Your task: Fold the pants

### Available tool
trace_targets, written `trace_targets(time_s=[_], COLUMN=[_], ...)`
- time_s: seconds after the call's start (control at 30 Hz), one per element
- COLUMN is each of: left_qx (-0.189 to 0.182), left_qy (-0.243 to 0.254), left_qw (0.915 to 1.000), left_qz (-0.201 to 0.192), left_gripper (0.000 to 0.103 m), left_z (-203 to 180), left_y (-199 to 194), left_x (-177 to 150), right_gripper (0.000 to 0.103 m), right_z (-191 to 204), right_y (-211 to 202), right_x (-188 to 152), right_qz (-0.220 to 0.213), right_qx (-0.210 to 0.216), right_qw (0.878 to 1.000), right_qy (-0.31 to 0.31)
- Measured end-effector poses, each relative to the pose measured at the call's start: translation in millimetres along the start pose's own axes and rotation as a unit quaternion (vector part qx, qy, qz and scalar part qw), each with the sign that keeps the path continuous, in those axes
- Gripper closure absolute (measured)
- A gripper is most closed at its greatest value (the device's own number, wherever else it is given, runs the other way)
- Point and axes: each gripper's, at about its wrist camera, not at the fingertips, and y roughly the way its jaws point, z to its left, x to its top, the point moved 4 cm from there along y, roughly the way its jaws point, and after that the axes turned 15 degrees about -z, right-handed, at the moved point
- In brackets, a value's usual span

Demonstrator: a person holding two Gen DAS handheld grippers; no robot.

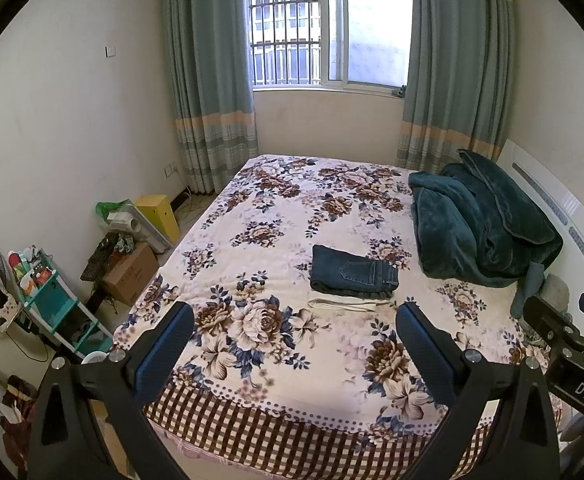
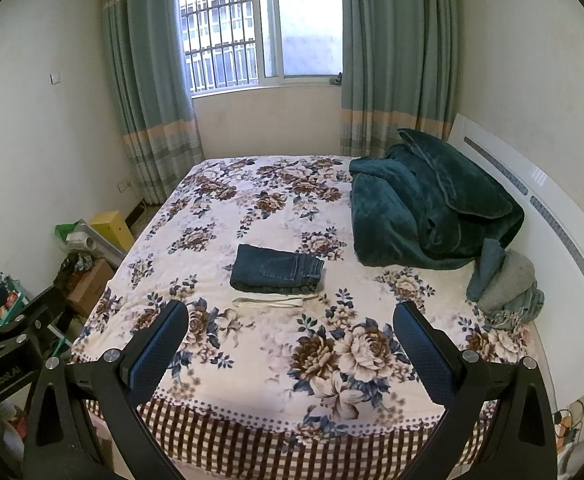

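Dark blue jeans (image 1: 352,274) lie folded in a compact rectangle on the floral bedspread (image 1: 275,216), a back pocket facing up. They also show in the right wrist view (image 2: 277,270). A pale cloth strip (image 1: 344,304) lies just in front of them, also visible in the right wrist view (image 2: 269,302). My left gripper (image 1: 296,320) is open and empty, held back above the bed's near edge. My right gripper (image 2: 292,316) is open and empty too, beside the left one, well short of the jeans.
A teal plush blanket (image 2: 428,204) is heaped at the right by the white headboard (image 2: 532,184). A grey and blue cloth bundle (image 2: 508,284) lies near it. Boxes (image 1: 131,272), a teal shelf (image 1: 51,300) and clutter stand on the floor at left. The window (image 1: 328,28) is behind.
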Motion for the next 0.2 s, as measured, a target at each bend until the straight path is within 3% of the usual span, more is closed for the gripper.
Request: trace_targets(time_s=[0.2], left_qx=[0.004], left_qy=[0.004], left_qw=[1.0000], left_qz=[-0.008], left_gripper=[0.000], left_z=[-1.4], left_y=[-8.9], left_x=[-4.1], right_gripper=[0.000], right_z=[-1.3], right_y=[0.2], right_x=[1.7], right_qz=[-0.002], right_qx=[-0.001], right_qw=[1.000], right_qy=[0.000])
